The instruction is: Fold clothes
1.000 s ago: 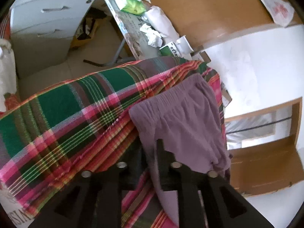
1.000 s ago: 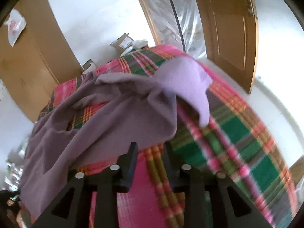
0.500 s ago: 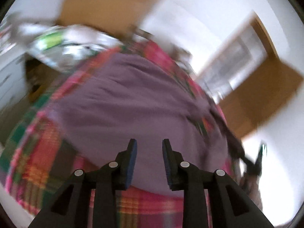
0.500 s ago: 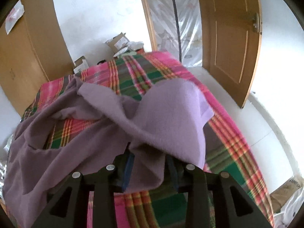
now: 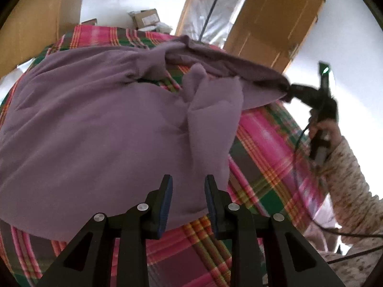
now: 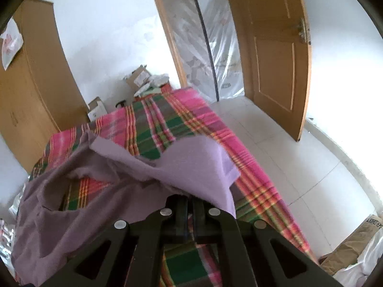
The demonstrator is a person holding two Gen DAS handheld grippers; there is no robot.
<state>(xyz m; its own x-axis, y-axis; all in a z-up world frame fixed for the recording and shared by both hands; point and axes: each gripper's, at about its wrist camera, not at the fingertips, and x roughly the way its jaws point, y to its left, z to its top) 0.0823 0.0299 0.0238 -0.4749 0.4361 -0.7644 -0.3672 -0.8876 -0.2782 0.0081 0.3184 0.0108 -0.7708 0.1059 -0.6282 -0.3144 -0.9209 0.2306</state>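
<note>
Plaid bedding (image 5: pixel 268 141) in pink and green covers the bed, with a wooden door (image 6: pixel 275 55) and a plastic-sheeted doorway behind. On it lies the purple garment (image 5: pixel 95 129), crumpled and partly spread. The left gripper (image 5: pixel 188 186) hovers over the garment's near hem with its fingers parted and nothing between them. The right gripper (image 6: pixel 190 203) is clamped on a lifted fold of the garment, held out to the side by a hand (image 5: pixel 328 129) in a speckled sleeve (image 5: pixel 352 184). Cloth drapes over its fingertips, and motion blur smears its outline.
</note>
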